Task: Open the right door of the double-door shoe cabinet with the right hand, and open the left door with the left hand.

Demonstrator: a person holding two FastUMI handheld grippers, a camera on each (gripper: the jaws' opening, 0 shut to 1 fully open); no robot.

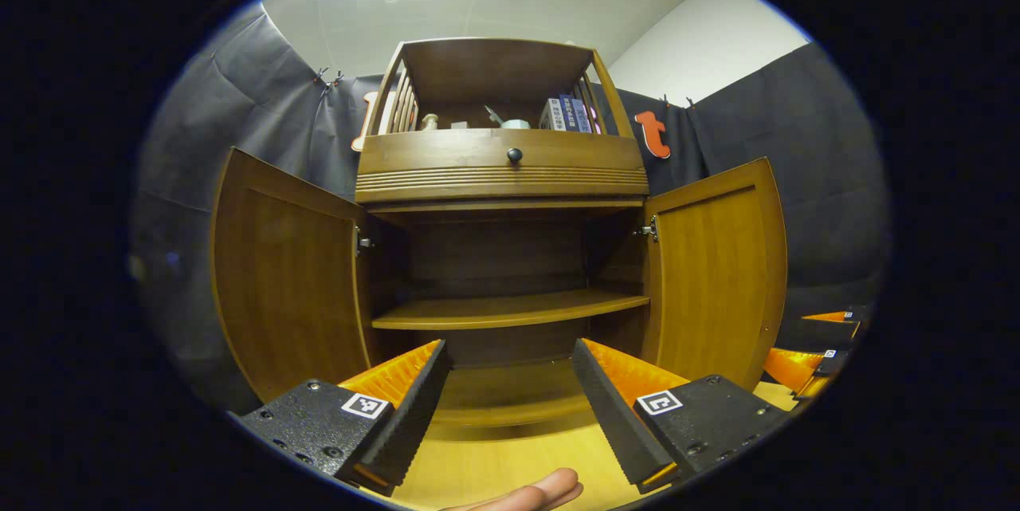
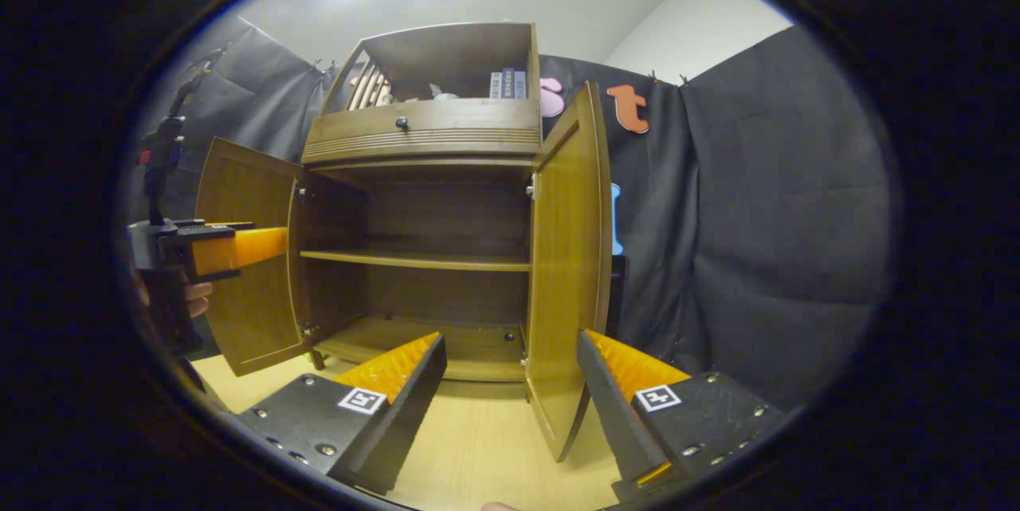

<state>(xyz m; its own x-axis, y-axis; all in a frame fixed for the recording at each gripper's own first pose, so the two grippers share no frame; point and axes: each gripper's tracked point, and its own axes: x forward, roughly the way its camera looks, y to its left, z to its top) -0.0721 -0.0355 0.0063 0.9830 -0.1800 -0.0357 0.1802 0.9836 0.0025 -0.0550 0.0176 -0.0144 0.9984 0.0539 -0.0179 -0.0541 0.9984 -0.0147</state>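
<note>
The brown wooden shoe cabinet (image 1: 502,176) stands straight ahead with both doors swung out. Its left door (image 1: 287,280) and right door (image 1: 717,272) flank a bare inner shelf (image 1: 510,308). My left gripper (image 1: 510,383) is open in front of the cabinet's floor, holding nothing. In the right gripper view the right door (image 2: 567,256) stands edge-on, between the fingers of my open right gripper (image 2: 510,375) but farther off and untouched. The left door (image 2: 243,256) is wide open, and the left gripper (image 2: 231,248) hovers in front of it, held by a hand.
A drawer with a dark knob (image 1: 515,154) sits above the doors, and an open top shelf holds books (image 1: 567,114) and small items. Black cloth walls surround the cabinet. The floor (image 2: 478,447) is light wood. A fingertip (image 1: 534,493) pokes in at the bottom edge.
</note>
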